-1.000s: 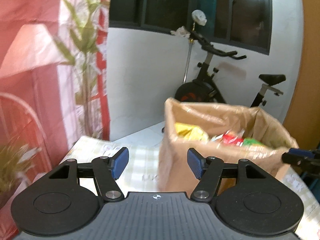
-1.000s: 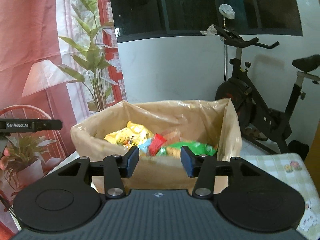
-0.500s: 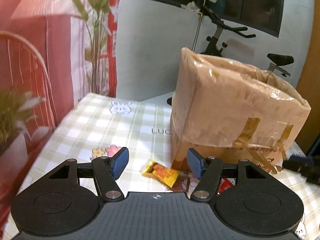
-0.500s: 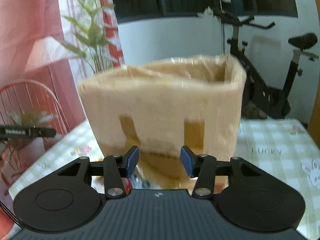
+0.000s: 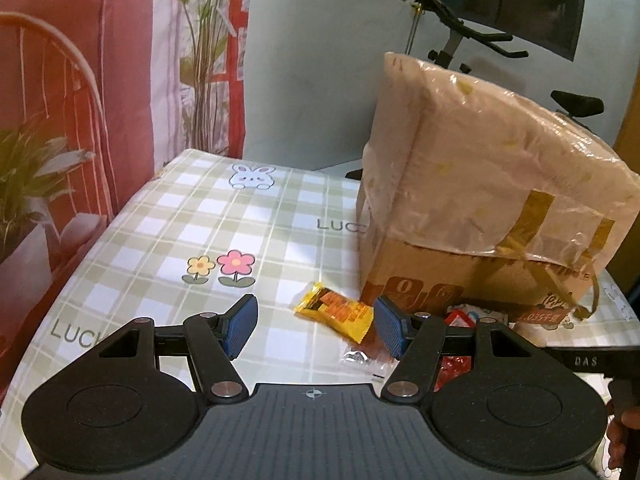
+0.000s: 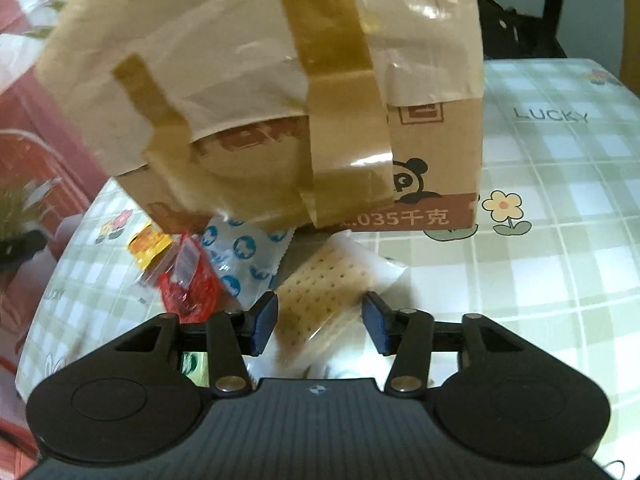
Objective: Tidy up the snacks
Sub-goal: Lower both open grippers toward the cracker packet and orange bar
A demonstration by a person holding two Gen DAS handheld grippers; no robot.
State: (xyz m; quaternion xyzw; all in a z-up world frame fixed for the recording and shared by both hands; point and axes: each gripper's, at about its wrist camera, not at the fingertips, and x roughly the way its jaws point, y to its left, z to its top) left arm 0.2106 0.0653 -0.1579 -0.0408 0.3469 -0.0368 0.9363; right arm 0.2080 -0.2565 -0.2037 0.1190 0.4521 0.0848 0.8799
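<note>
A tall cardboard box [image 5: 480,184] lined with a brown bag stands on the checked tablecloth; it also fills the right wrist view [image 6: 280,92]. Loose snacks lie in front of it: a yellow-orange packet [image 5: 334,309], a red packet [image 6: 188,284], a blue-and-white packet [image 6: 244,256] and a clear-wrapped cracker pack [image 6: 324,292]. My left gripper [image 5: 310,328] is open and empty, low over the table with the yellow packet just beyond its fingertips. My right gripper [image 6: 320,322] is open, its jaws on either side of the cracker pack, not closed on it.
The table [image 5: 168,216] has its left edge near a red backdrop and a potted plant [image 5: 24,184]. An exercise bike [image 5: 460,12] stands behind the box. The right gripper's body shows at the left wrist view's right edge [image 5: 592,360].
Both grippers have dropped from above the box rim to table level. The box's inside is out of sight; the loose snacks in front came into view. Both stayed open.
</note>
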